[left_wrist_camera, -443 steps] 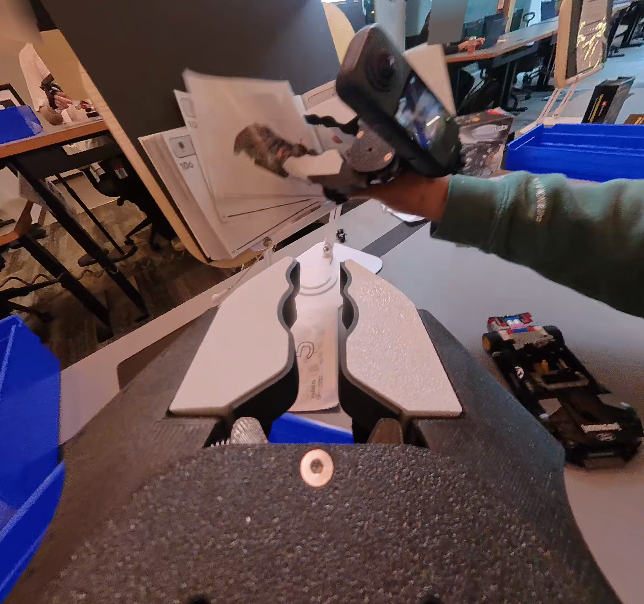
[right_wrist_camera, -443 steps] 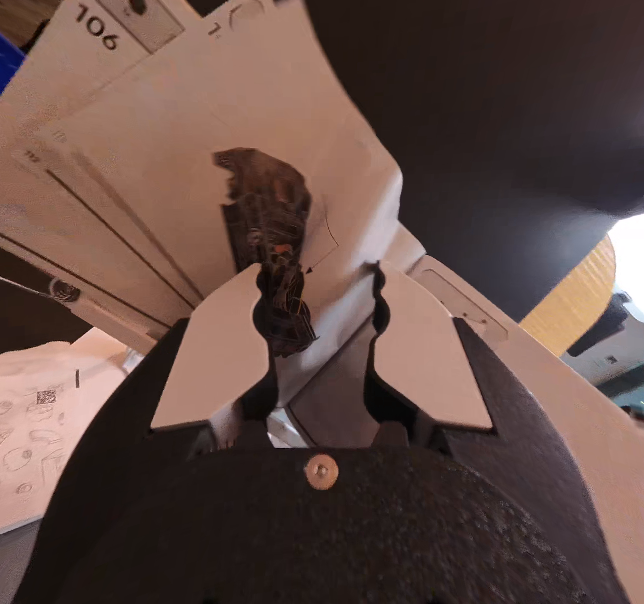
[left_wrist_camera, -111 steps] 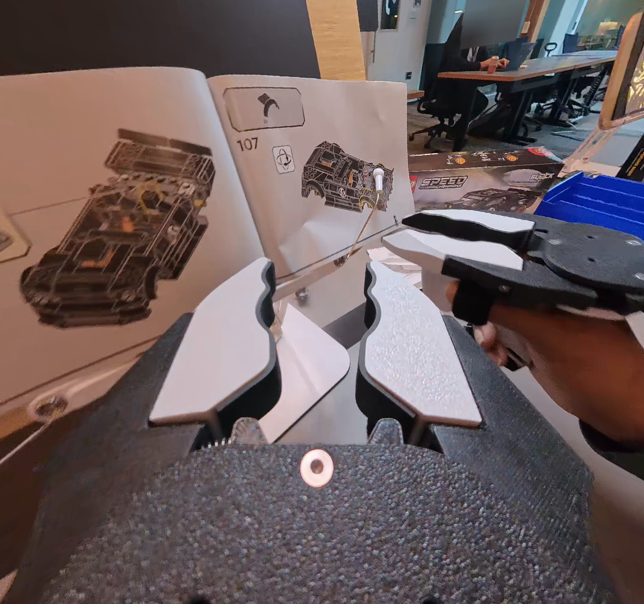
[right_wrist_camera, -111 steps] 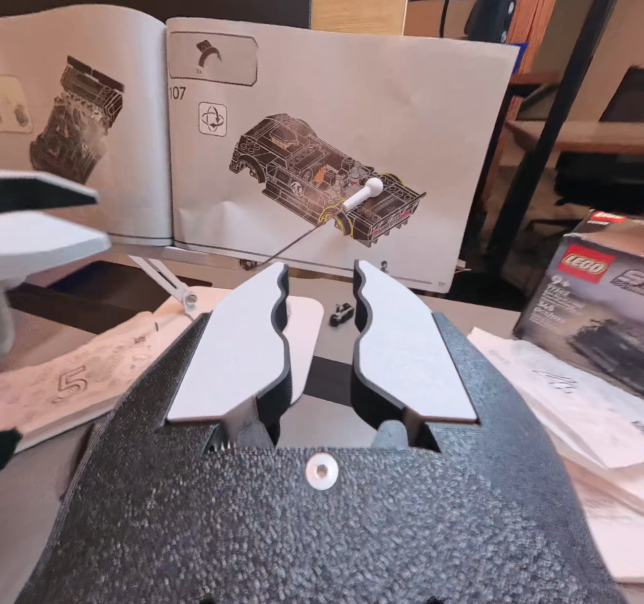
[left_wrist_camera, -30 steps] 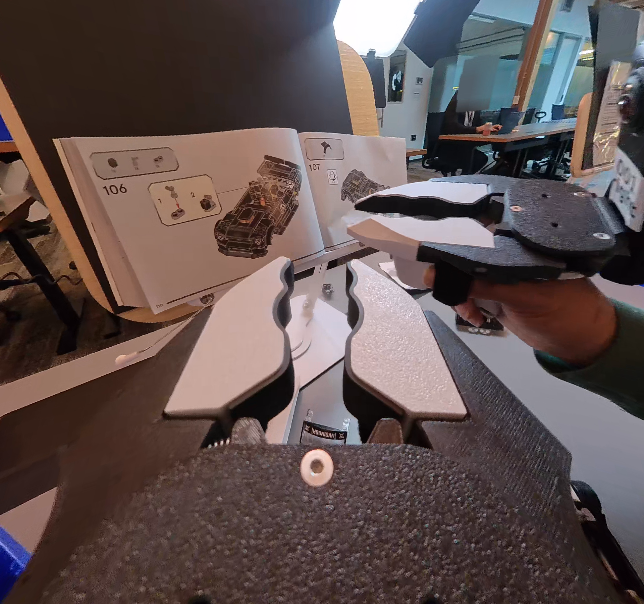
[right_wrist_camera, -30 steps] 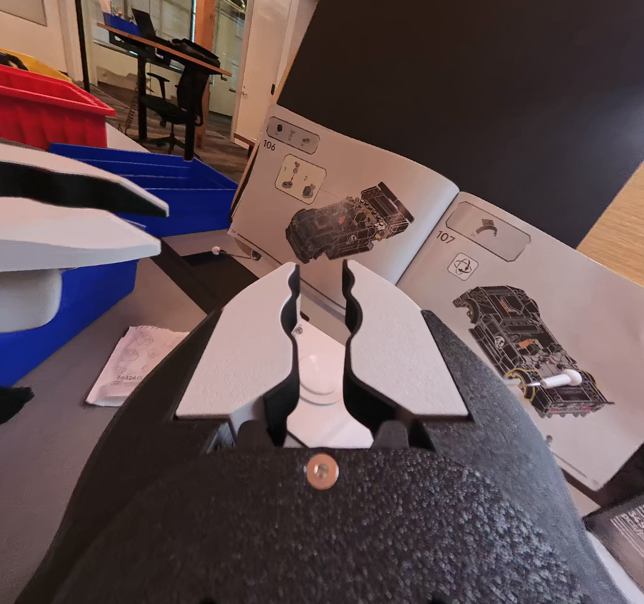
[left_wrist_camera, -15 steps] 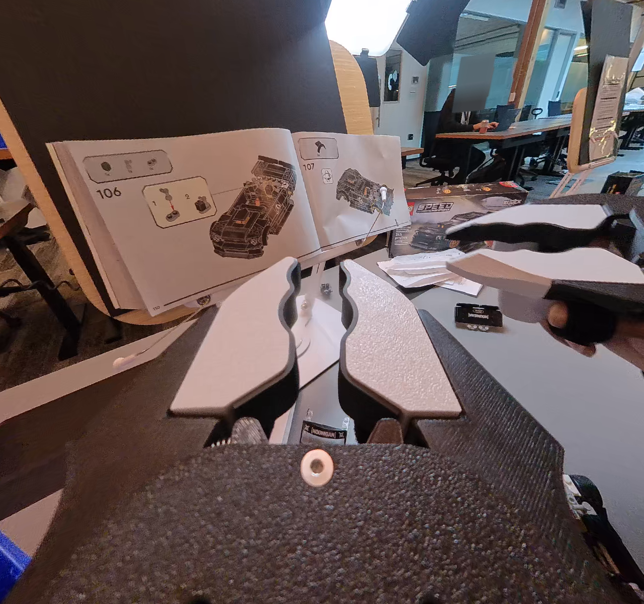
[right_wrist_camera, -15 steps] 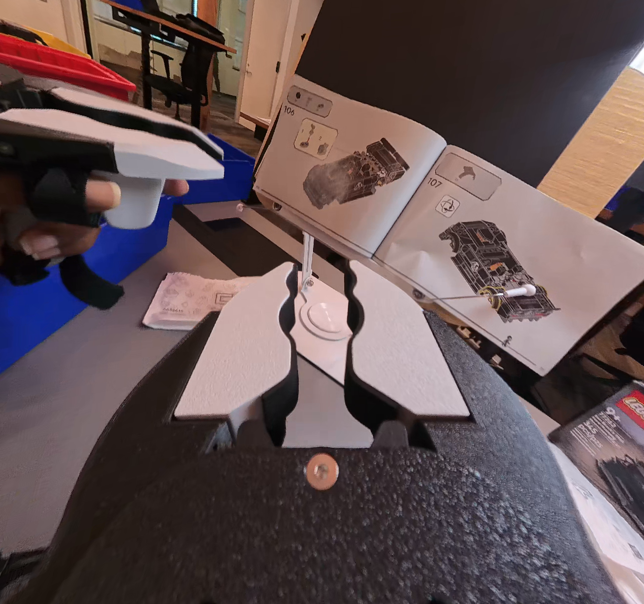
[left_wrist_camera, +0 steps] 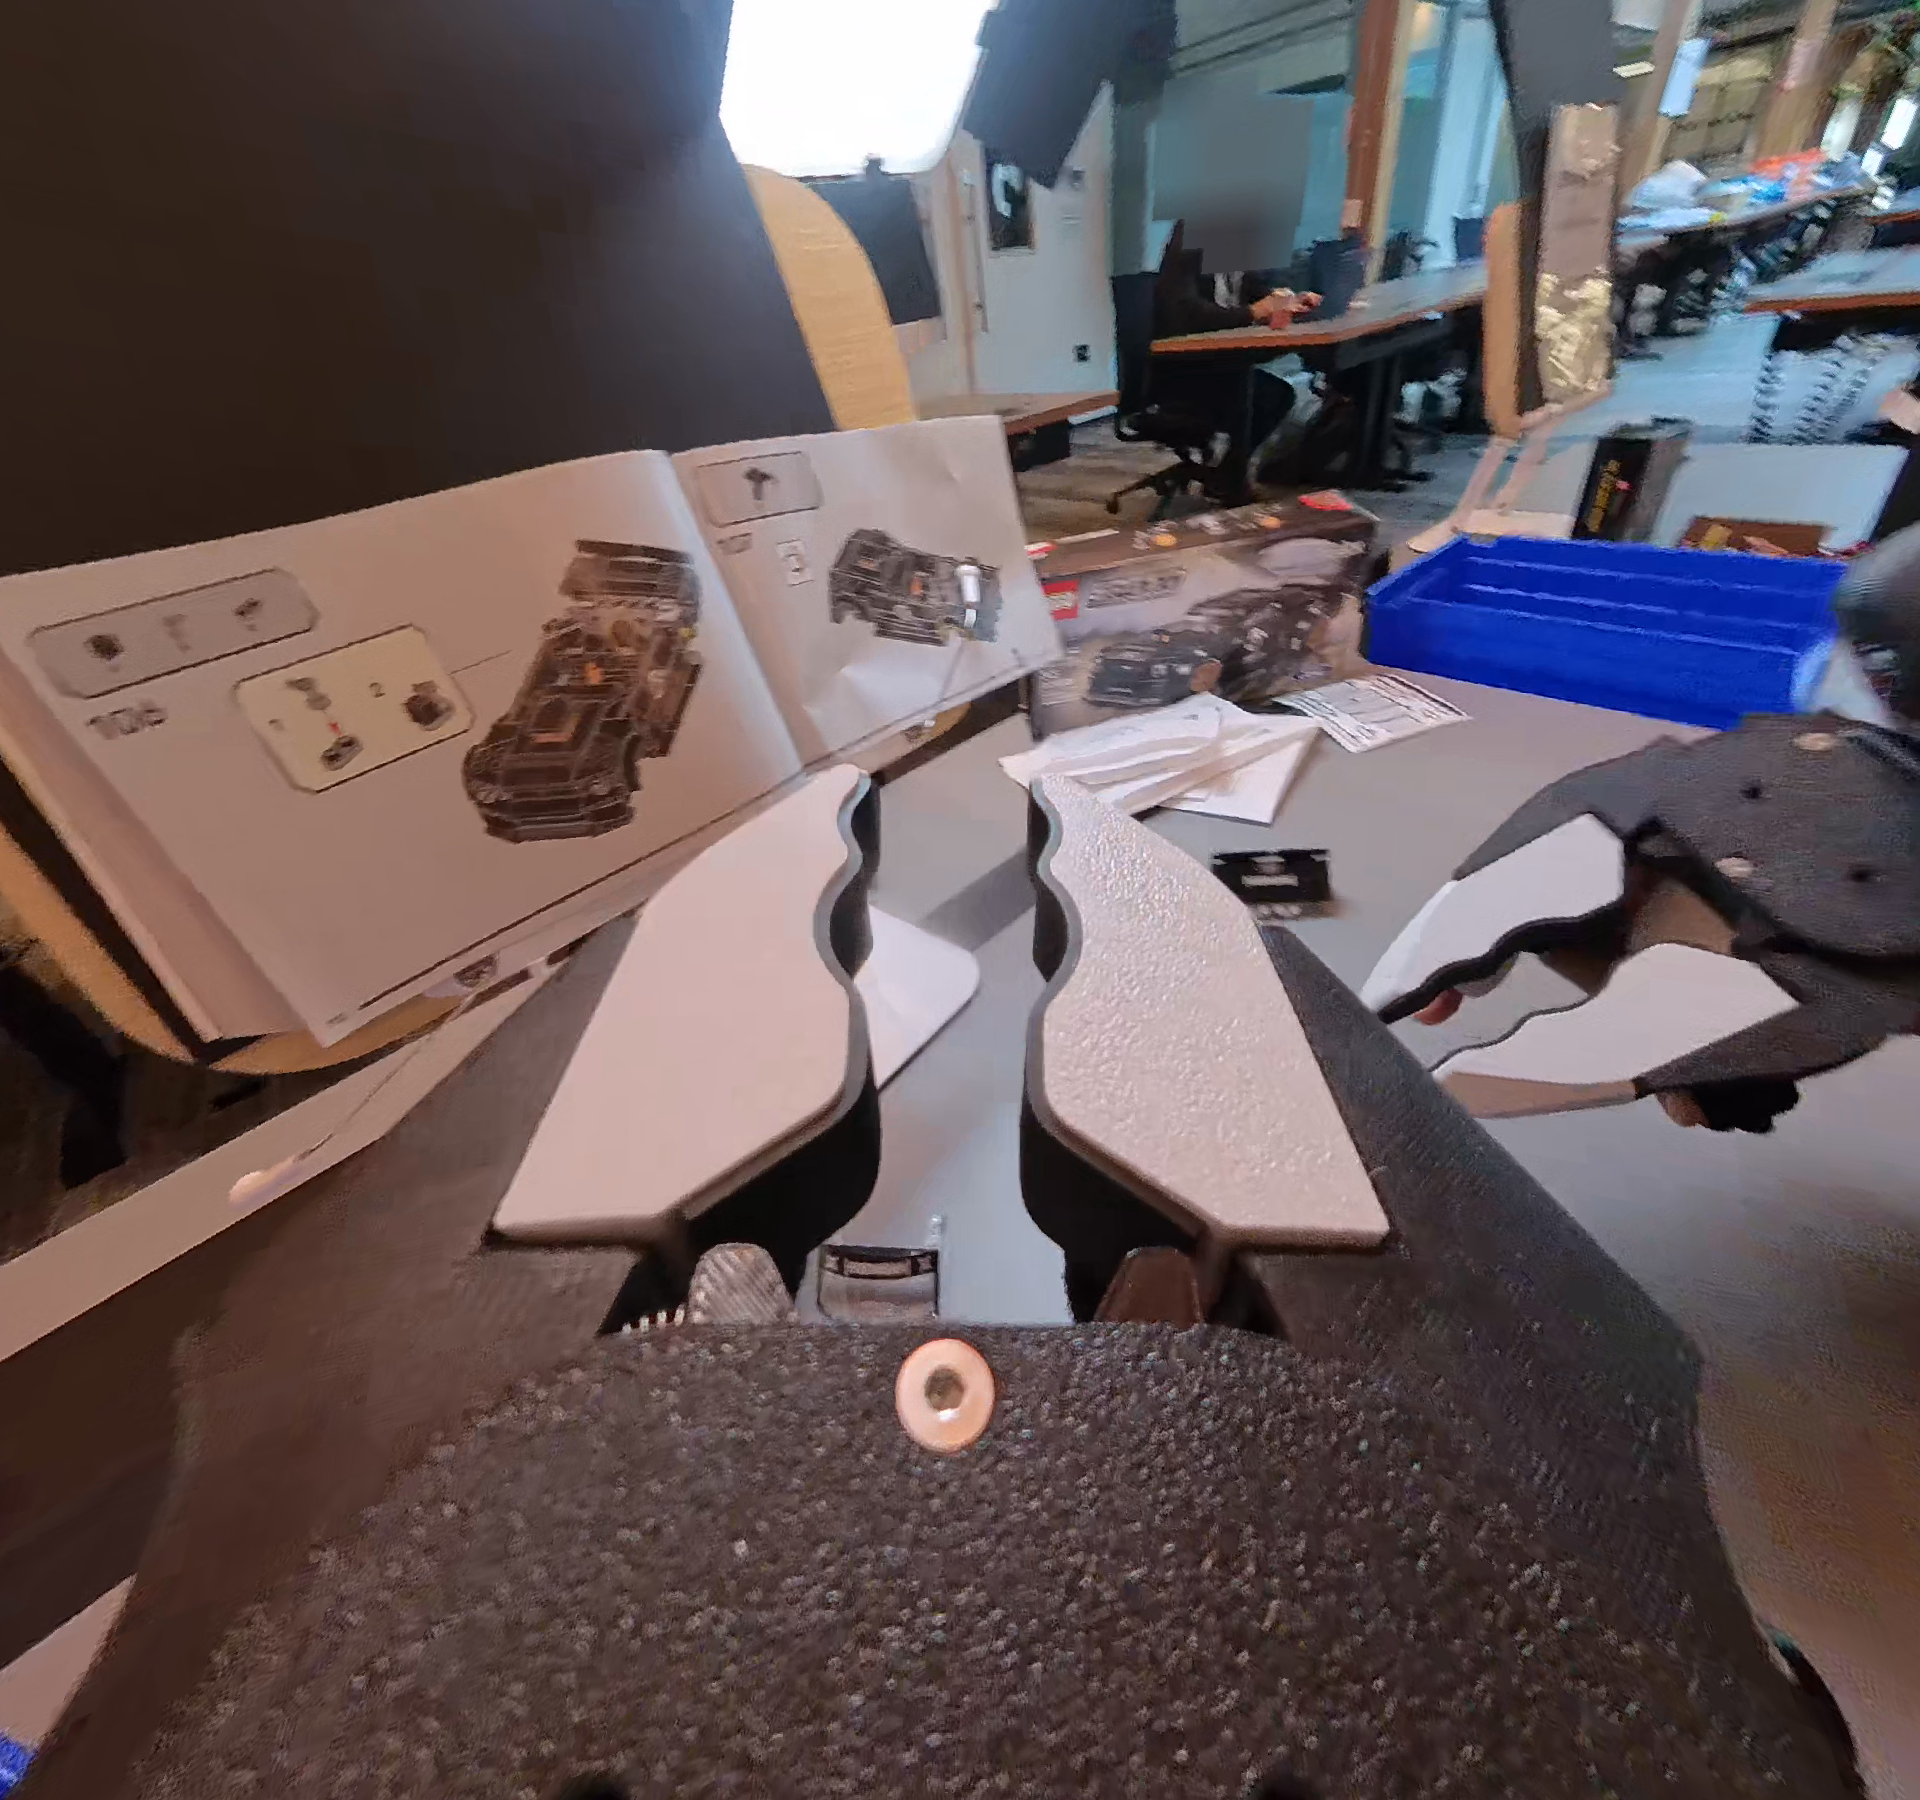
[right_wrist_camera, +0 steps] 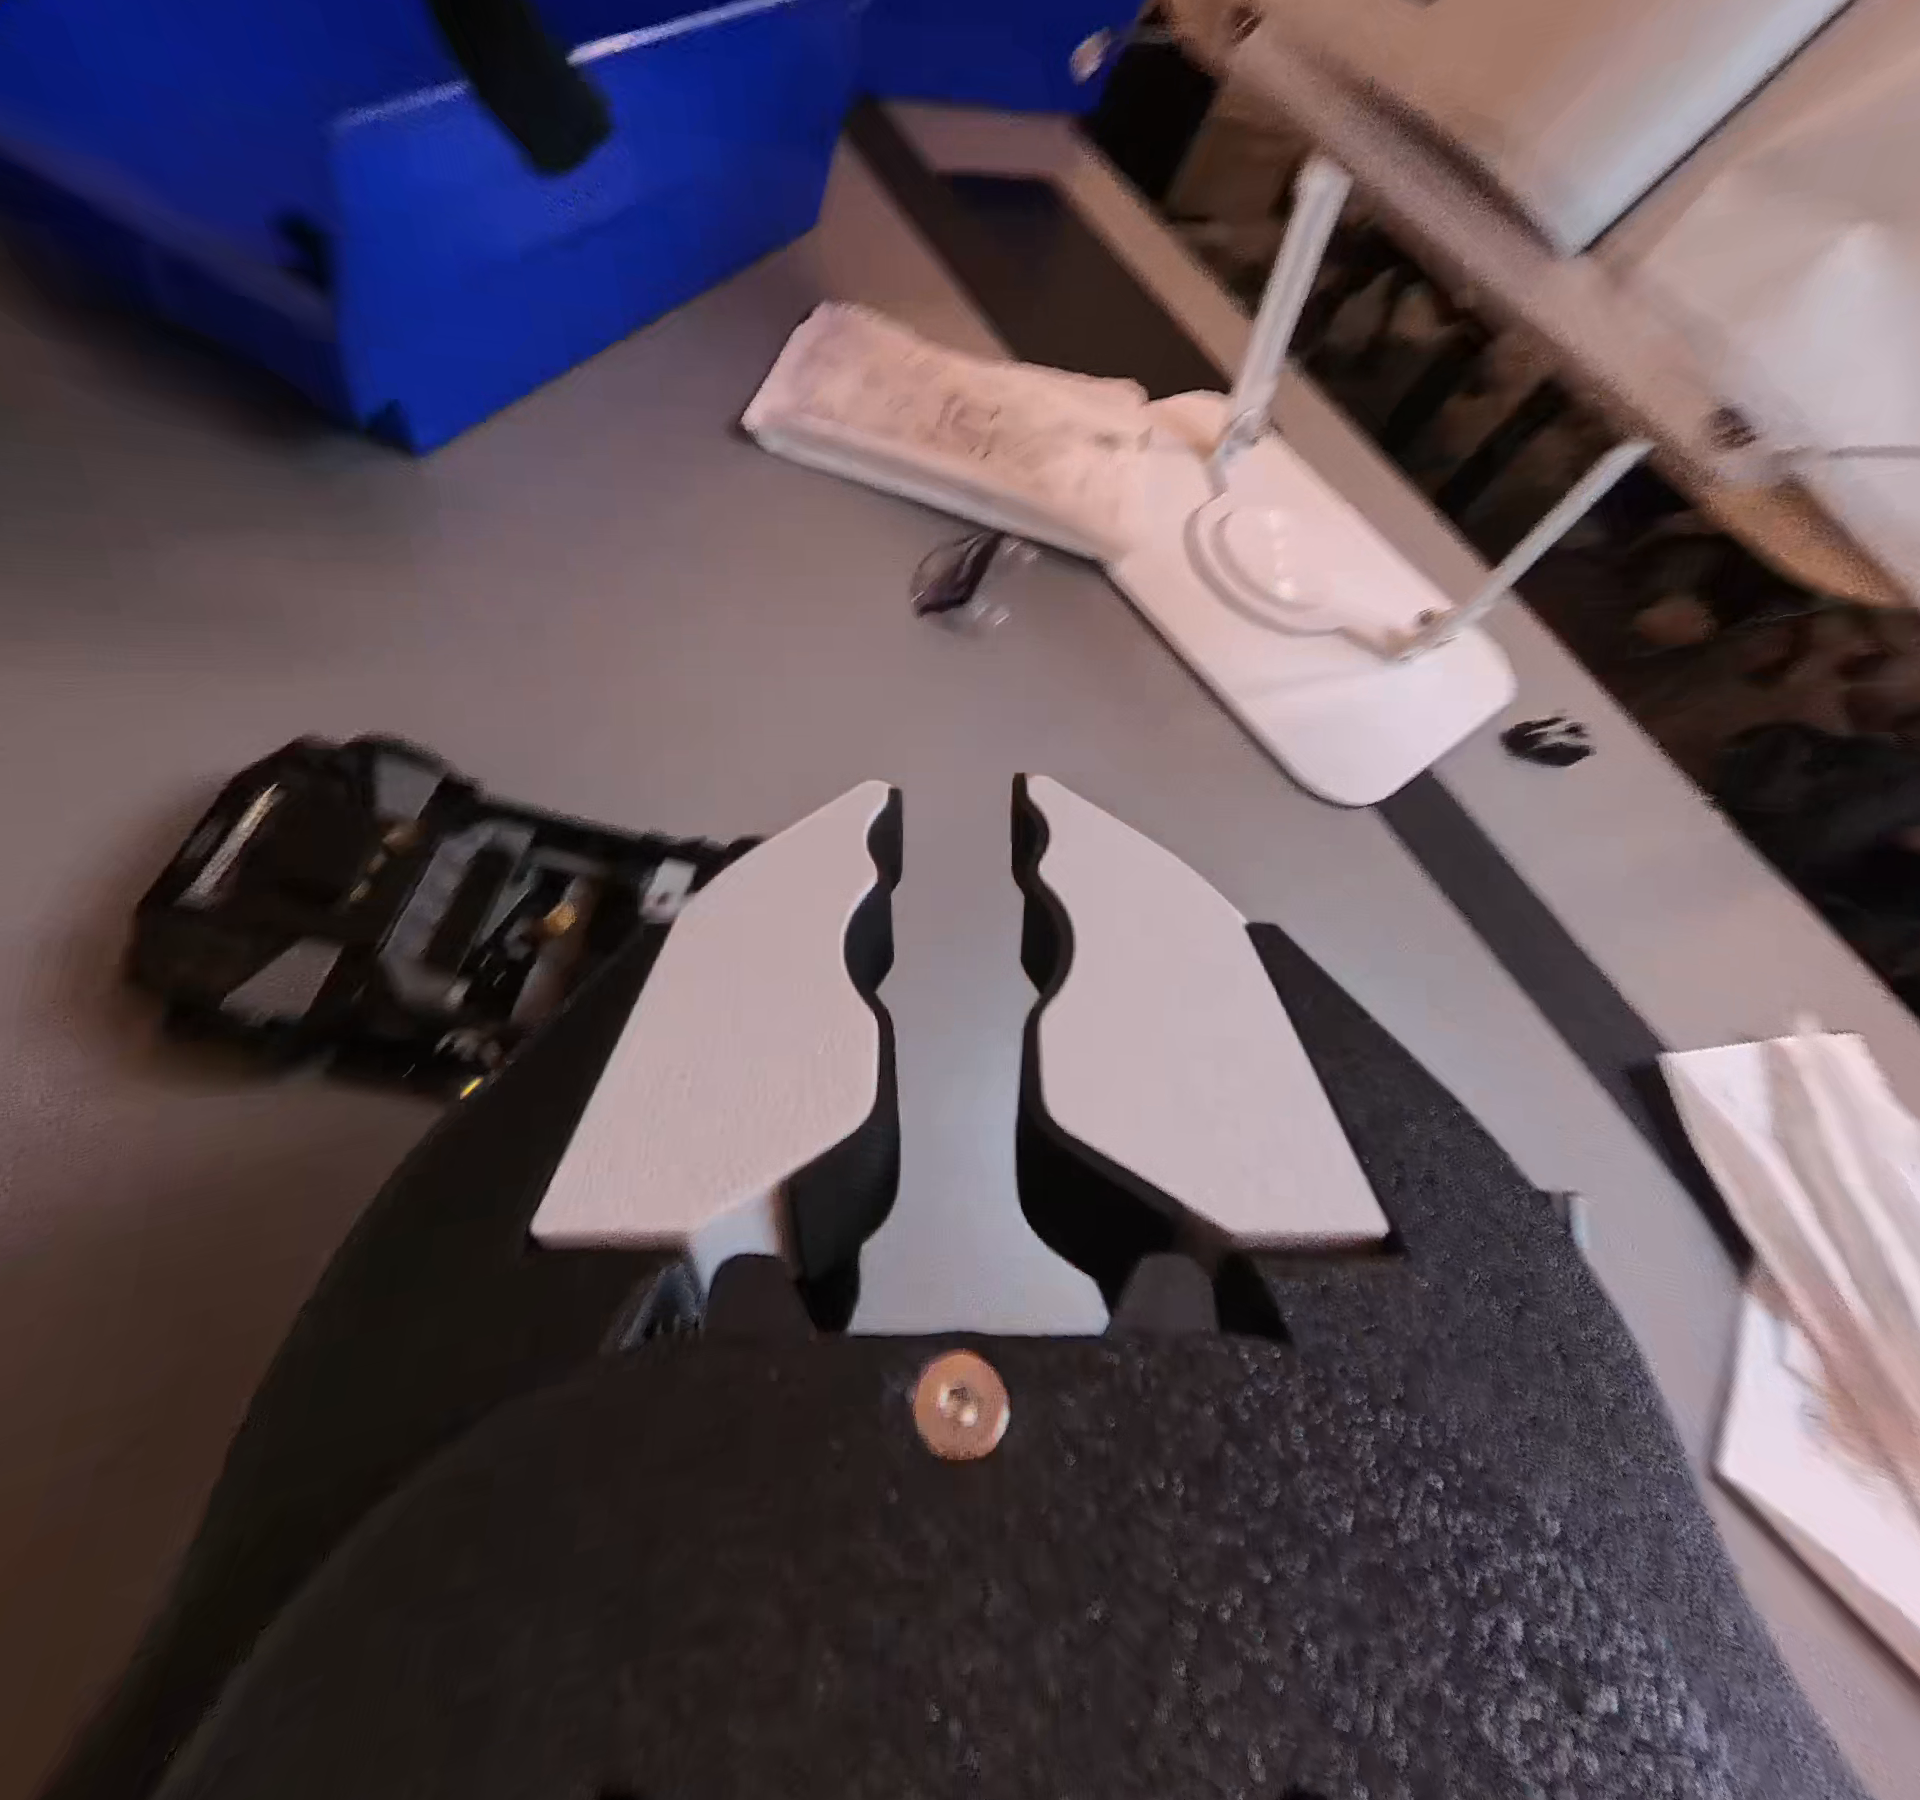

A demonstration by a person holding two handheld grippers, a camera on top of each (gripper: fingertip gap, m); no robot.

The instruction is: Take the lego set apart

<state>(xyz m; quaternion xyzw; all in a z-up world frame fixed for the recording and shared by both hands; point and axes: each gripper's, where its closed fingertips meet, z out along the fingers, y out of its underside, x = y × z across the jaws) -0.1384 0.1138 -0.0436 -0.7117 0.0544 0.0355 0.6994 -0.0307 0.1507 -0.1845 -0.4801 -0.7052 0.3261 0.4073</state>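
The black lego car (right_wrist_camera: 395,919) lies on the grey table (right_wrist_camera: 623,607), just left of my right gripper (right_wrist_camera: 956,794). The right gripper is open and empty, tilted down over bare table beside the car. It also shows in the left wrist view (left_wrist_camera: 1413,1033), low at the right with a hand on it. My left gripper (left_wrist_camera: 945,794) is open and empty, held above the table and facing the open instruction booklet (left_wrist_camera: 416,711) on its white stand (right_wrist_camera: 1330,628). The car does not show in the left wrist view. The right wrist view is blurred.
Blue bins stand at the far left (right_wrist_camera: 416,192) and back right (left_wrist_camera: 1590,628). The lego box (left_wrist_camera: 1195,628), loose papers (left_wrist_camera: 1164,753) and a flat black piece (left_wrist_camera: 1273,877) lie behind. A plastic bag (right_wrist_camera: 935,420) and small black pieces (right_wrist_camera: 956,571) lie near the stand. Spacing between my two grippers at the tips: around 20 cm.
The right gripper has dropped and tipped down from facing the booklet to the table beside the car. In the left wrist view it has sunk lower right. The left gripper turned slightly right.
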